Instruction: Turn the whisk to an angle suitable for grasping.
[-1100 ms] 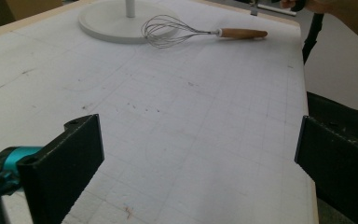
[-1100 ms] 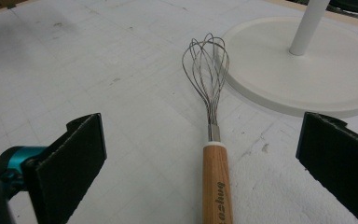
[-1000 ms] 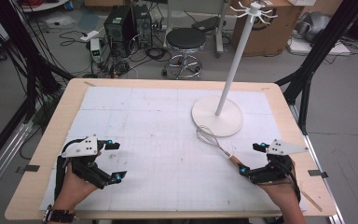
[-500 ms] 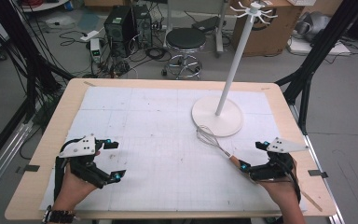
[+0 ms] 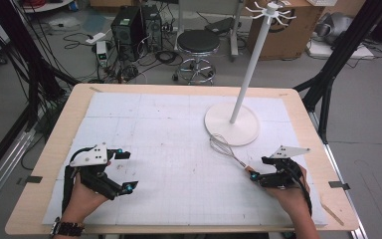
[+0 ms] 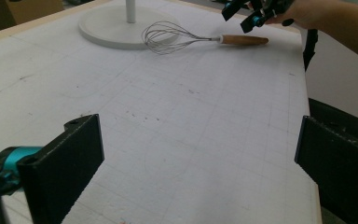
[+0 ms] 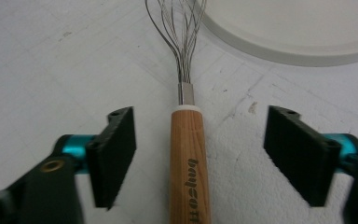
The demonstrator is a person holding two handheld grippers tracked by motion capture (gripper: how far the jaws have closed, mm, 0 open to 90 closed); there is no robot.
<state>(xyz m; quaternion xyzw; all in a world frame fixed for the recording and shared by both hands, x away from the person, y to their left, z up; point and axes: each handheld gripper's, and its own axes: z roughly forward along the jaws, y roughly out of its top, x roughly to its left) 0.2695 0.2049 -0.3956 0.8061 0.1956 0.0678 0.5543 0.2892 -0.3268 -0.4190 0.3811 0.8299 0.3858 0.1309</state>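
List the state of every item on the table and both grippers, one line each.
Whisk: lying flat on the table, wire end at the stand's base, wooden handle between the right gripper's jaws, not yet clamped.
Stand: upright, hooks bare.
Right gripper: open, jaws have just been closing around the handle, gaps on both sides.
Left gripper: open, nothing between its jaws.

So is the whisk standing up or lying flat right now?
Lying flat: the whisk rests lengthwise on the table, wires beside the stand base.
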